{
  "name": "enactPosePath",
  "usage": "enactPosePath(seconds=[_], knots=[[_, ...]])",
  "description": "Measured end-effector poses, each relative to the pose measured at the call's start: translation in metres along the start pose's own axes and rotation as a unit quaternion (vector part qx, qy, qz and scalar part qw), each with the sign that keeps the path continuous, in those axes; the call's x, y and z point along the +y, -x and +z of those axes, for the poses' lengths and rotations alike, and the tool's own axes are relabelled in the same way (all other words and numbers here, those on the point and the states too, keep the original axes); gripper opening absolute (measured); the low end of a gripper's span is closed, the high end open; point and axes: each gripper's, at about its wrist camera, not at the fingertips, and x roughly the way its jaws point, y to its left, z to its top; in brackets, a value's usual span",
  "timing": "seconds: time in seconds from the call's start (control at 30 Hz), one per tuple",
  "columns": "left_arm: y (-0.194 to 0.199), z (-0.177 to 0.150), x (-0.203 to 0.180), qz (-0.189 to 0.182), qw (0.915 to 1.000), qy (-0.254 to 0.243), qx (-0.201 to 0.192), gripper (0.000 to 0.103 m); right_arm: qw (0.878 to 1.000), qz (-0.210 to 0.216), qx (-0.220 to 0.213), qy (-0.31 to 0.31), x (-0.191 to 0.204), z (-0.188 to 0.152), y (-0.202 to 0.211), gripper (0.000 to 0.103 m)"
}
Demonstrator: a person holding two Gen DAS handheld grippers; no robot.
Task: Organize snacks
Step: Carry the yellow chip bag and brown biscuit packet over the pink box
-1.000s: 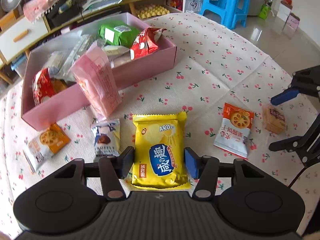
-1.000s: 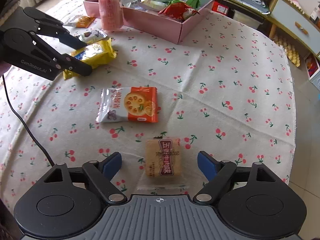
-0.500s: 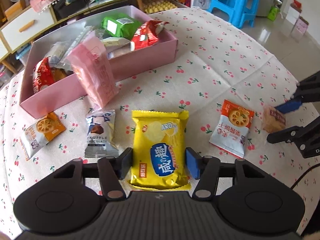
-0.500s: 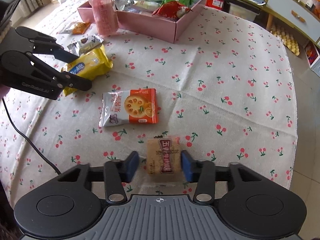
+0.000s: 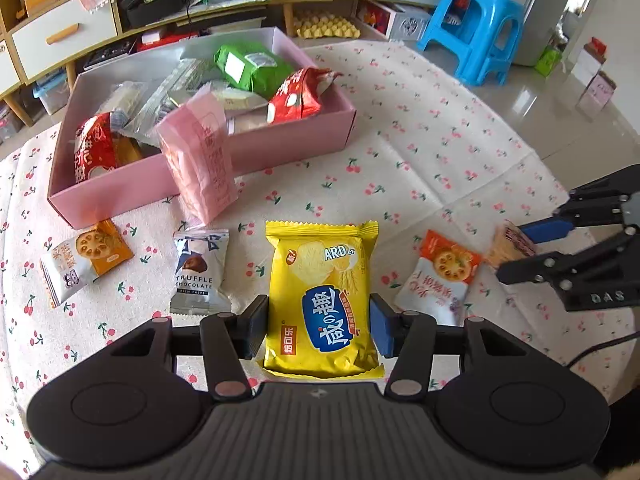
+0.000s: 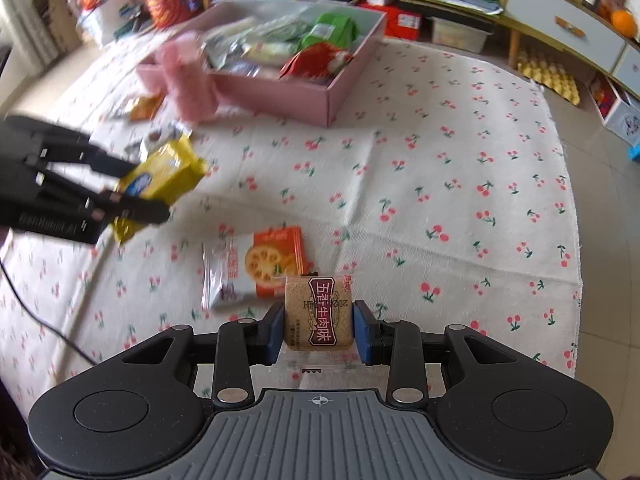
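Observation:
My left gripper (image 5: 318, 326) is shut on a yellow biscuit pack (image 5: 322, 296) and holds it above the cherry-print tablecloth; it also shows in the right wrist view (image 6: 160, 178), lifted. My right gripper (image 6: 319, 330) is shut on a small brown cracker packet (image 6: 319, 312), raised off the cloth; it shows in the left wrist view (image 5: 510, 244) too. The pink box (image 5: 120, 190) with several snacks stands at the back (image 6: 320, 100).
On the cloth lie an orange-white lotus cracker pack (image 5: 440, 276) (image 6: 260, 266), a truffle chocolate pack (image 5: 198, 272) and another orange pack (image 5: 82, 258). A pink bag (image 5: 200, 158) leans on the box front. A blue stool (image 5: 476, 28) stands beyond the table.
Both grippers have closed on their packs and lifted them off the cloth. The right gripper has swung toward the box, blurring its view.

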Motion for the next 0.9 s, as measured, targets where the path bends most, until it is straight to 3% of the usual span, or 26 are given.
enactPosePath(seconds=[0.23,0.47,0.7,0.9], knots=[[0.020,0.005,-0.001,-0.019,0.9993,0.015,-0.029,0.048,0.997,0.018,-0.022,-0.066,-0.004,0.024,0.006,0.033],[0.046,0.013,0.012,-0.025,0.9958,0.043,-0.077,0.048,0.986,0.050,-0.062,-0.146,-0.006,0.056,0.009,0.033],[0.059,0.028,0.046,-0.011,0.9886,0.102,-0.110,0.048,0.962,0.102,-0.103,-0.231,-0.001,0.086,0.002,0.033],[0.056,0.057,0.078,0.020,0.9859,0.125,-0.110,0.048,0.960,0.093,-0.124,-0.235,0.006,0.123,-0.007,0.033]])
